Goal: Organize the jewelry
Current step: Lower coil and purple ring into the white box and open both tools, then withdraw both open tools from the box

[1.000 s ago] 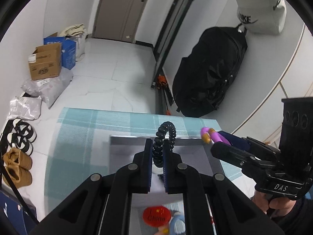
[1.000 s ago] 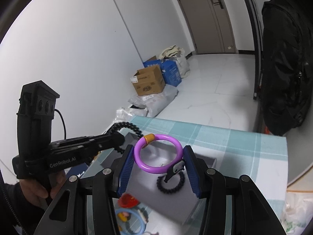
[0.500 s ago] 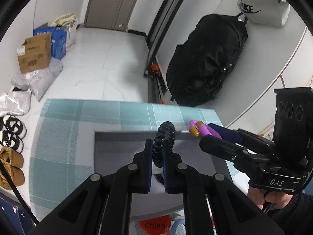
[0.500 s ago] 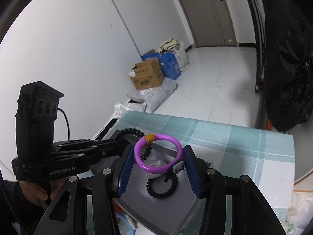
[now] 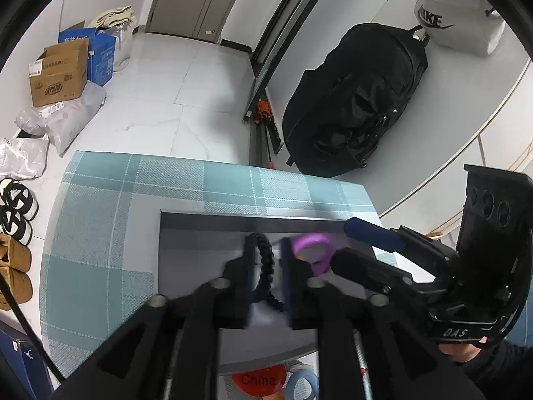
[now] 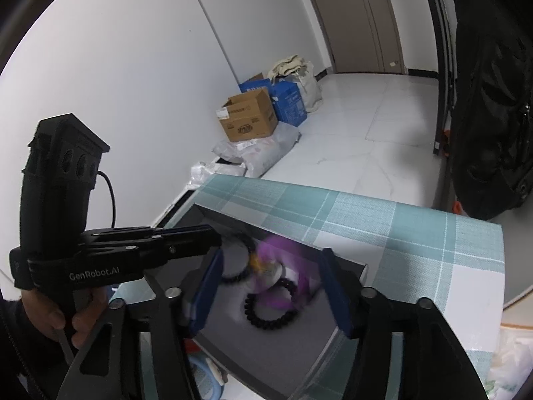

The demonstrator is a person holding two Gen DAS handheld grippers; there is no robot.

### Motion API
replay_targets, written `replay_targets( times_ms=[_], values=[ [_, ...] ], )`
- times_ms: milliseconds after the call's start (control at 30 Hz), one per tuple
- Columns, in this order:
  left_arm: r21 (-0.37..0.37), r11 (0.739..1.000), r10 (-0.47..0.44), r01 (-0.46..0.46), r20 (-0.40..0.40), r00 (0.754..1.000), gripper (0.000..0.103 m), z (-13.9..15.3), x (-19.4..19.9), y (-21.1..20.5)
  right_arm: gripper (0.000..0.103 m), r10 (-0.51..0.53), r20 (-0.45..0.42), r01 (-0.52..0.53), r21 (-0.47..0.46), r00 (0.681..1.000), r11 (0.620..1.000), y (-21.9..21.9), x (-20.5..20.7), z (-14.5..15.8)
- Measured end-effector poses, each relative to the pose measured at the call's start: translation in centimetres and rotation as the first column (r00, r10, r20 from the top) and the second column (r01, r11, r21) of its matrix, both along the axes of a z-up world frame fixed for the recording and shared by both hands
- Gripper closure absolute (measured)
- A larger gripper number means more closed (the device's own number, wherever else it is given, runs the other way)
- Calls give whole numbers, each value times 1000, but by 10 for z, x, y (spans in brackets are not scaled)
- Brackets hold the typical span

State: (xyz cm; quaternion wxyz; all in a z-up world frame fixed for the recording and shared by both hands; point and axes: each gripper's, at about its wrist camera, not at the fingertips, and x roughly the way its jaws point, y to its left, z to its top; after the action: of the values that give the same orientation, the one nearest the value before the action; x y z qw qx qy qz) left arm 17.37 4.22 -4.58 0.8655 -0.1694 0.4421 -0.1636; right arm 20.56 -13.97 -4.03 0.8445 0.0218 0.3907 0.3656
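Left gripper (image 5: 266,268) jaws apart, black coil band (image 5: 265,266) loose between them over the grey tray (image 5: 200,230). Right gripper (image 6: 271,286) jaws wide apart; blurred purple ring (image 6: 283,266) lies in the tray. Only the right view shows a second black band (image 6: 269,310) on the tray floor.

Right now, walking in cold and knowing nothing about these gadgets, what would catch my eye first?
Probably the purple ring, a blurred splash of colour over the grey tray, between the fingers of the right tool, which stand wide apart. Next, the black coiled band between the left tool's fingers, with another black coil lying in the tray. Behind the checked teal tablecloth, a big black backpack hangs on the wall.
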Motion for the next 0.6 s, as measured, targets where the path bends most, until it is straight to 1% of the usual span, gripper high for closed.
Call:
replay_targets(
  times_ms=[33, 100, 133, 267, 433, 567, 600],
  values=[
    [-1, 1000, 5, -5, 2, 1000, 65, 1, -1, 1, 38, -1, 3, 1, 7, 1000, 1000, -1, -1, 1],
    [-38, 999, 17, -17, 18, 1000, 55, 4, -4, 4, 38, -10, 11, 10, 17, 1000, 1000, -5, -4, 5],
    [-43, 999, 28, -27, 29, 999, 55, 6, -6, 6, 37, -18, 19, 17, 25, 1000, 1000, -8, -7, 7],
    [-2, 998, 55, -55, 70, 996, 55, 15, -16, 7, 31, -65, 45, 63, 49, 997, 997, -20, -17, 17],
    [22, 995, 92, -94, 76, 993, 54, 17, -30, 9, 24, -108, 73, 103, 70, 991, 992, -31, -32, 27],
    [27, 991, 127, -130, 94, 987, 53, 22, -44, 12, 19, -130, 96, 122, 83, 987, 989, -35, -44, 33],
    [26, 990, 134, -137, 94, 987, 50, 22, -47, 13, 18, -132, 101, 124, 85, 986, 989, -35, -47, 34]
  ],
)
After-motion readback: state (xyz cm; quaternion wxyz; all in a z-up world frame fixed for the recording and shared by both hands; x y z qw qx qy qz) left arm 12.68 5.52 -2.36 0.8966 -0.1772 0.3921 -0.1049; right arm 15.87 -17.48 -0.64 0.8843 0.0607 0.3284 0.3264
